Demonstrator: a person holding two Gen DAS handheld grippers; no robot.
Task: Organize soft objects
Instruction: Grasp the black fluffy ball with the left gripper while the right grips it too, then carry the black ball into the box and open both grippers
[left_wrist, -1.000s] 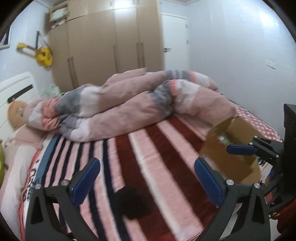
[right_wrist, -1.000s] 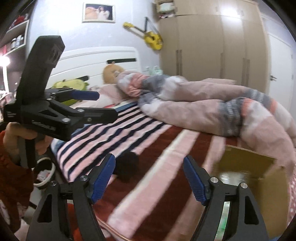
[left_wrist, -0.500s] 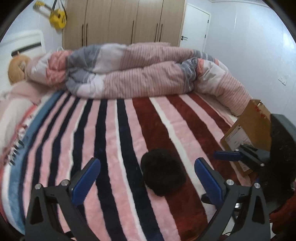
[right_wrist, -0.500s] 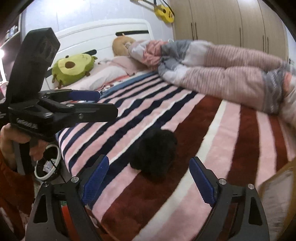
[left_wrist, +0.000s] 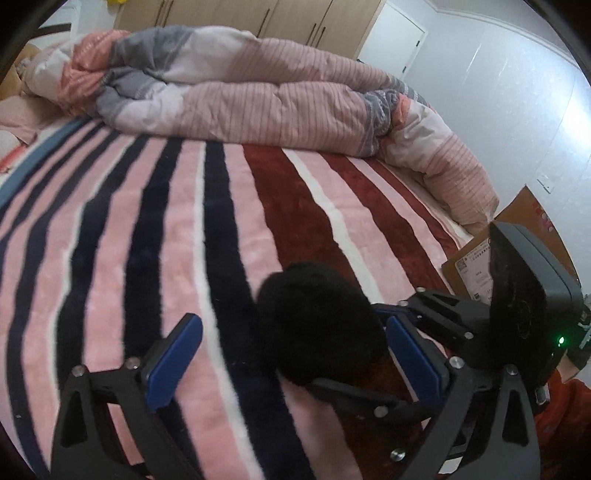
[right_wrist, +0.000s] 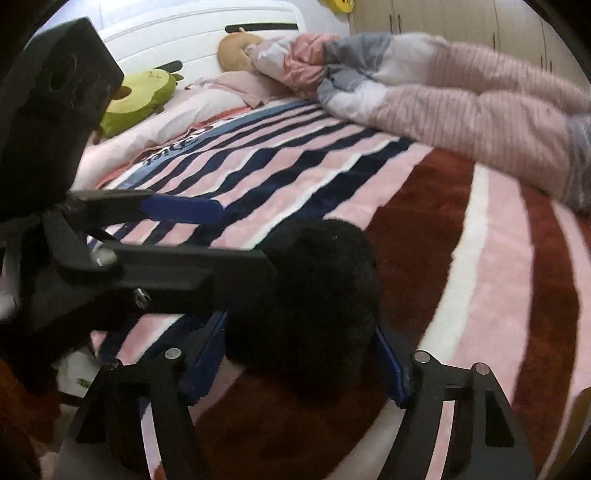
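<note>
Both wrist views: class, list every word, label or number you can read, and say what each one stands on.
No text here can be read.
Shipping label on the cardboard box: printed lines and a square code, too small to read.
Red print on the box flap: blurred, unreadable.
Dark lettering on the striped blanket, near the pillows: blurred, unreadable.

A lived-in bedroom in a home

A bed under a plush blanket striped pink, navy and maroon (left_wrist: 258, 206) fills both views, with a rumpled pink-and-grey striped quilt (left_wrist: 258, 99) heaped across it, a white headboard (right_wrist: 207, 33), a green avocado-shaped plush cushion (right_wrist: 140, 96), tall beige wooden wardrobe doors (left_wrist: 258, 16) and a white door (left_wrist: 397, 40).
</note>
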